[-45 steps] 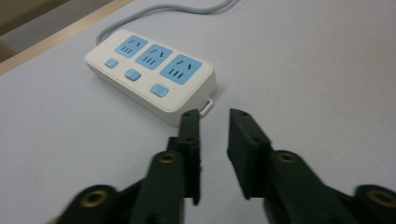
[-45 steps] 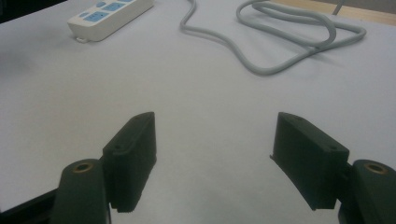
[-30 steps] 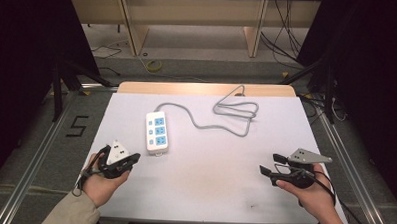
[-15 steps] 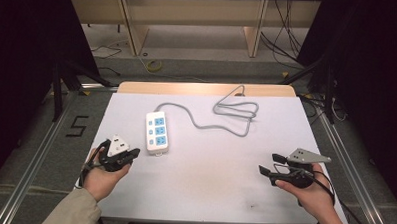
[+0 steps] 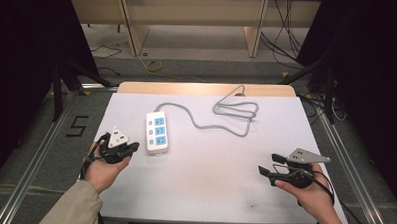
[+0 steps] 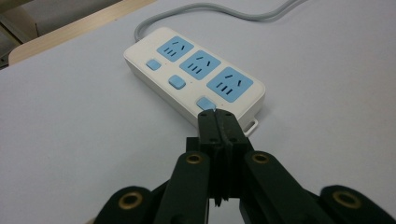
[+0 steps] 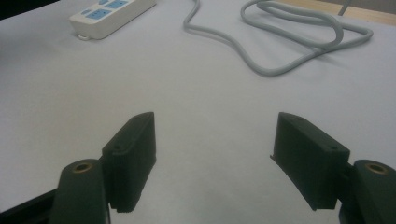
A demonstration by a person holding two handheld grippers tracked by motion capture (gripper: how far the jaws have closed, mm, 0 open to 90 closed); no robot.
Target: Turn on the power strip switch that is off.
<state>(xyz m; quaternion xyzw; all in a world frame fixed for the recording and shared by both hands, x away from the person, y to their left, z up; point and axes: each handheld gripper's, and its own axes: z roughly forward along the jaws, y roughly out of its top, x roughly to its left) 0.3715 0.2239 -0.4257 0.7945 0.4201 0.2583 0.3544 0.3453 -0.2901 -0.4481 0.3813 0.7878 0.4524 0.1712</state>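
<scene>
A white power strip [image 5: 156, 132] with three blue sockets and three blue switches lies left of the table's middle. Its grey cable [image 5: 226, 115] runs right in loops and off the far edge. My left gripper [image 5: 131, 148] is shut with nothing in it, just left of the strip's near end. In the left gripper view its closed tips [image 6: 217, 122] point at the nearest blue switch [image 6: 205, 102] of the strip [image 6: 196, 74]. My right gripper [image 5: 269, 164] stands open at the table's right front, above bare table [image 7: 210, 126], far from the strip [image 7: 112, 16] and the cable [image 7: 285, 37].
The white table [image 5: 209, 182] has a wooden strip along its far edge [image 5: 202, 88]. Metal rails [image 5: 34, 161] run along both sides. Wooden shelving legs [image 5: 132, 29] and loose cables [image 5: 284, 40] stand on the floor beyond.
My left gripper has swung its tips to the right, toward the near end of the power strip. The right gripper has stayed in place.
</scene>
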